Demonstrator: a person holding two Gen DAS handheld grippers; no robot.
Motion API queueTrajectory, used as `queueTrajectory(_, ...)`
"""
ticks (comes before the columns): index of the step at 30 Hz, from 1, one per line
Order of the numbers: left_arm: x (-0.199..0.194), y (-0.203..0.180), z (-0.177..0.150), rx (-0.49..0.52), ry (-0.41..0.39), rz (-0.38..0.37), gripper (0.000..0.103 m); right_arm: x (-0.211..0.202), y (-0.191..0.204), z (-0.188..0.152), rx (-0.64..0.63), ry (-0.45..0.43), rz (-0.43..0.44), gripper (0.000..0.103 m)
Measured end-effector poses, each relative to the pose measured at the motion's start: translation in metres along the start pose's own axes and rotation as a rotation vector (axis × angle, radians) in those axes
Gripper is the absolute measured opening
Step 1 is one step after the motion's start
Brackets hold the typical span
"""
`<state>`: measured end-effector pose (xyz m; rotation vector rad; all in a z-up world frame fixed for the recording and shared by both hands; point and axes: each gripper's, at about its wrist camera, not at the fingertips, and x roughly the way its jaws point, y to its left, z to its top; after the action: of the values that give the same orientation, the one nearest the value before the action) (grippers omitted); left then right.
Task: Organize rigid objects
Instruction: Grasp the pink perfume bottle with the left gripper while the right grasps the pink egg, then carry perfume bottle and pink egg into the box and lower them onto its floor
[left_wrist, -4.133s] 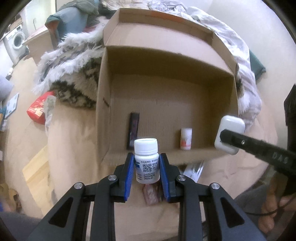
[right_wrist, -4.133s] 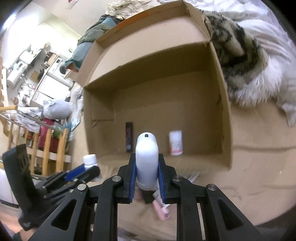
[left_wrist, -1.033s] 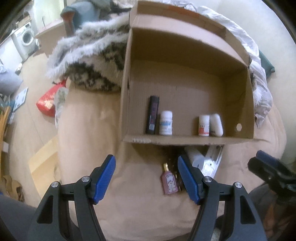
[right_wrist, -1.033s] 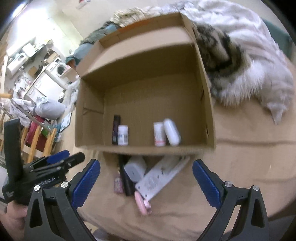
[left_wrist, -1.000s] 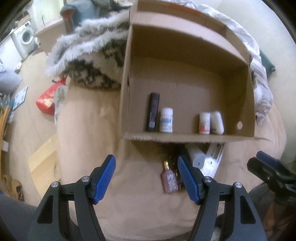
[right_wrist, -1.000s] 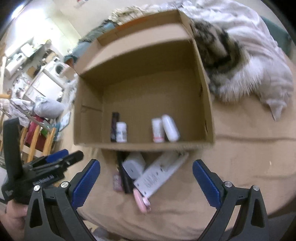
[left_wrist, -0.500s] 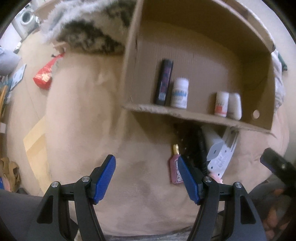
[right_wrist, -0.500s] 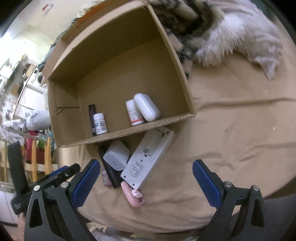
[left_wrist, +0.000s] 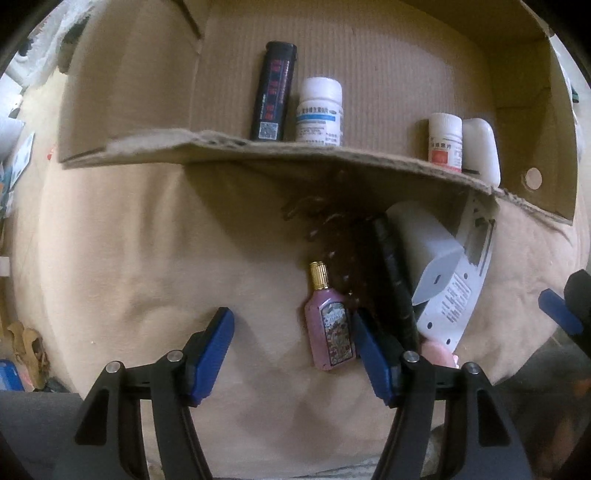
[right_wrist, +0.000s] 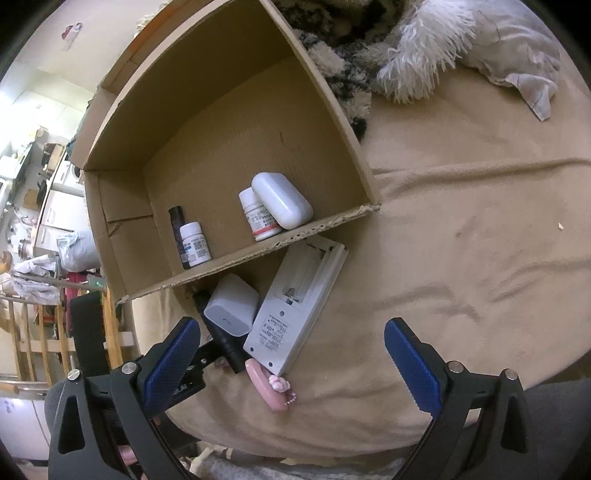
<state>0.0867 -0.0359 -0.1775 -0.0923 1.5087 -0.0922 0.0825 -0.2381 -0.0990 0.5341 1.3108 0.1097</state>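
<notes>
A pink perfume bottle with a gold cap lies on the beige cover in front of the cardboard box. My left gripper points down over it with its jaws closing. The bottle lies between them, close to the right finger, and is not pressed. A black bar, a white charger block and a flat white device lie to its right. My right gripper is wide open above a pink item and the flat white device.
Inside the box stand a black lighter, a blue-label pill bottle, a red-label bottle and a white case. A furry blanket lies behind the box. The beige cover drops off near me.
My left gripper has sunk and tipped down toward the pink bottle, which now sits between its jaws. They are slightly narrower. My right gripper has dropped and rolled, then stayed still.
</notes>
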Motion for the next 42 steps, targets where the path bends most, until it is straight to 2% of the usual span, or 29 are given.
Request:
queueTrajectory(5, 0.007, -0.004, -0.002, 0.023, -0.013, 0.018, 0.060, 0.003, 0.007, -0.002, -0.029, 0.004, -0.020, 0.103)
queueTrajectory(7, 0.007, -0.009, -0.006, 0.052, -0.022, -0.005, 0.038, 0.004, 0.009, -0.003, -0.042, 0.006, -0.030, 0.103)
queueTrajectory(9, 0.006, -0.013, -0.009, 0.075, -0.024, -0.011, 0.024, 0.006, 0.011, -0.004, -0.055, 0.011, -0.038, 0.103)
queueTrajectory(10, 0.008, -0.013, -0.010, 0.075, -0.022, -0.003, 0.021, 0.007, 0.012, -0.005, -0.058, 0.015, -0.039, 0.103)
queueTrajectory(15, 0.007, -0.001, -0.012, 0.042, -0.026, 0.014, 0.021, 0.015, 0.015, -0.010, -0.080, 0.058, -0.035, 0.103)
queueTrajectory(17, 0.004, 0.007, -0.014, 0.023, -0.033, 0.038, 0.021, 0.019, 0.017, -0.012, -0.095, 0.091, -0.021, 0.103)
queueTrajectory(20, 0.002, 0.017, -0.016, -0.007, -0.025, 0.031, 0.021, 0.030, 0.025, -0.019, -0.133, 0.159, 0.006, 0.103)
queueTrajectory(22, 0.004, 0.016, -0.014, -0.017, -0.022, 0.026, 0.021, 0.041, 0.028, -0.024, -0.141, 0.220, 0.020, 0.066)
queueTrajectory(26, 0.002, 0.016, -0.014, -0.020, -0.018, 0.035, 0.021, 0.064, 0.033, -0.035, -0.146, 0.320, 0.031, 0.059)
queueTrajectory(29, 0.004, 0.015, -0.012, -0.019, -0.017, 0.042, 0.020, 0.076, 0.043, -0.040, -0.203, 0.345, -0.016, 0.058)
queueTrajectory(31, 0.004, 0.019, -0.012, -0.015, -0.018, 0.045, 0.020, 0.081, 0.047, -0.043, -0.230, 0.348, -0.049, 0.034)
queueTrajectory(36, -0.005, 0.016, -0.017, -0.013, -0.024, 0.028, 0.020, 0.076, 0.054, -0.045, -0.271, 0.315, -0.051, 0.026)
queueTrajectory(38, -0.011, 0.018, -0.021, -0.023, -0.022, -0.004, 0.020, 0.068, 0.049, -0.051, -0.284, 0.313, -0.037, 0.026)
queueTrajectory(42, -0.029, 0.016, -0.032, -0.009, -0.060, -0.017, 0.020, 0.052, 0.053, -0.055, -0.309, 0.286, -0.015, 0.025)
